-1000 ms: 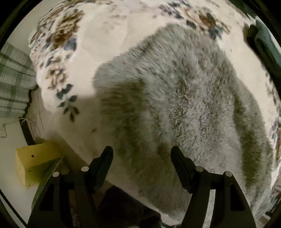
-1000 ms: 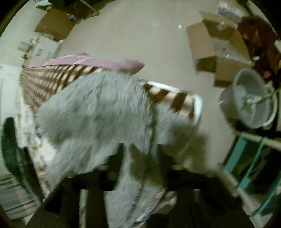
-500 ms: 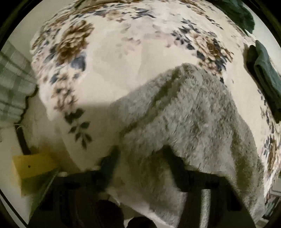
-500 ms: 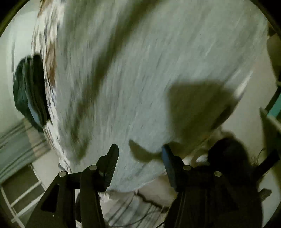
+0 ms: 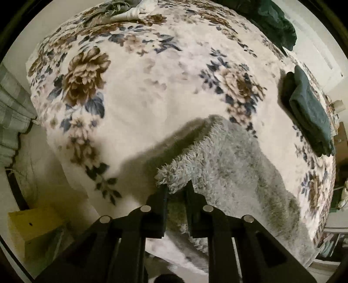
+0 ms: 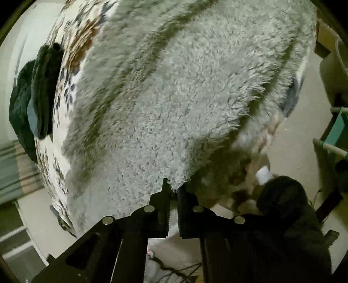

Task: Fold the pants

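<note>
The fluffy grey pants [image 5: 228, 165] lie on a floral bedspread [image 5: 152, 91] near the bed's front edge. My left gripper [image 5: 176, 189] is shut on a corner of the pants and holds it lifted off the bedspread, with a shadow beneath. In the right wrist view the grey pants [image 6: 184, 98] fill most of the frame. My right gripper [image 6: 173, 189] is shut on another edge corner of the pants at the bed's edge.
A folded dark green garment [image 5: 308, 111] lies at the bed's right side, also in the right wrist view [image 6: 37, 91]. Crumpled clothes [image 5: 124, 8] lie at the far end. A yellow box [image 5: 32, 228] sits on the floor at left. A dark object [image 6: 289, 213] is beside my right gripper.
Both grippers went from open to shut on the pants' edge. The left one has lifted its corner, so more bedspread shows.
</note>
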A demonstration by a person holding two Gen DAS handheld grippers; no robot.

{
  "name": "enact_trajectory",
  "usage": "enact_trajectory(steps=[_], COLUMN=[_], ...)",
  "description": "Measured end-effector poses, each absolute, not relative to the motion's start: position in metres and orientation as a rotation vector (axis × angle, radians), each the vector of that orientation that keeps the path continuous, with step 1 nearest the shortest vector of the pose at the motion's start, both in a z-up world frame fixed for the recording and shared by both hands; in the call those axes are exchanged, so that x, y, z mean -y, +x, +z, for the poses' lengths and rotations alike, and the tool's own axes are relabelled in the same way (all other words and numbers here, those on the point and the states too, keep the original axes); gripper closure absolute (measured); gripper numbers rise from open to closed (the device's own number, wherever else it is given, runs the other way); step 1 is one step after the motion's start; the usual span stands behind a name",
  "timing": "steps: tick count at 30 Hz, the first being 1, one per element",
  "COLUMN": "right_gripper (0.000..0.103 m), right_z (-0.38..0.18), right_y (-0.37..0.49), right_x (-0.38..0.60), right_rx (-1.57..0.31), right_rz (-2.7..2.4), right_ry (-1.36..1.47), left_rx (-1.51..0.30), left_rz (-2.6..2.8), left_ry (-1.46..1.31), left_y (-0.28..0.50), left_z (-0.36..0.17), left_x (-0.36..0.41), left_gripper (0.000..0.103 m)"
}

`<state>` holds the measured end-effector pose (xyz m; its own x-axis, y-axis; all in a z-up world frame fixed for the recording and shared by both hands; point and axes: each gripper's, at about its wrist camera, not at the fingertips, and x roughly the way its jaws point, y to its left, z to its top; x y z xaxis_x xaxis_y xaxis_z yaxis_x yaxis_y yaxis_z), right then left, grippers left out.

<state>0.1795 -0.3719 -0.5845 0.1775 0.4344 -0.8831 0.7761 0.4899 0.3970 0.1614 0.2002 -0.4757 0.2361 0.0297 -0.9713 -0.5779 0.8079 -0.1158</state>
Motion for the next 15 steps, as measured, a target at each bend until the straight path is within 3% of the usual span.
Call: enact_trajectory(steps=[7,10,11,12,14,15], right_gripper=[0.097,0.094,0.086,0.069,0.047,0.044], right_z=[-0.589,-0.608,-0.611,-0.612,-0.603,-0.595], right_y=[0.165,0.163,0.163,0.164,0.161,0.159], right_x=[0.345,0.345,0.349,0.354,0.370,0.382], right_rx=[-1.527,-1.575,-1.586,-1.591,-1.551,-1.523], right_rz=[-0.302,-0.287,-0.273,-0.251,-0.209,-0.208], right_ry=[1.031,1.019,1.033,1.060,1.114,1.122], left_rx=[-1.387,-1.366,-1.356,-1.352,-1.337,-1.329], left_rz=[0.487,0.457,0.452,0.445,0.434,0.425], left_ry=[-0.481,-0.541,-0.534,-0.520,-0.485,-0.451], left_y=[0.155,0.149,0.148,0.147,0.146,0.146], left_z=[-0.538,-0.529,-0.521,-0.512,-0.496,-0.485], left_x=[-0.217,-0.220,-0.218,-0.215,-0.207,-0.199], left_gripper=[0.087,0.082,0.080,0.074,0.066,0.049])
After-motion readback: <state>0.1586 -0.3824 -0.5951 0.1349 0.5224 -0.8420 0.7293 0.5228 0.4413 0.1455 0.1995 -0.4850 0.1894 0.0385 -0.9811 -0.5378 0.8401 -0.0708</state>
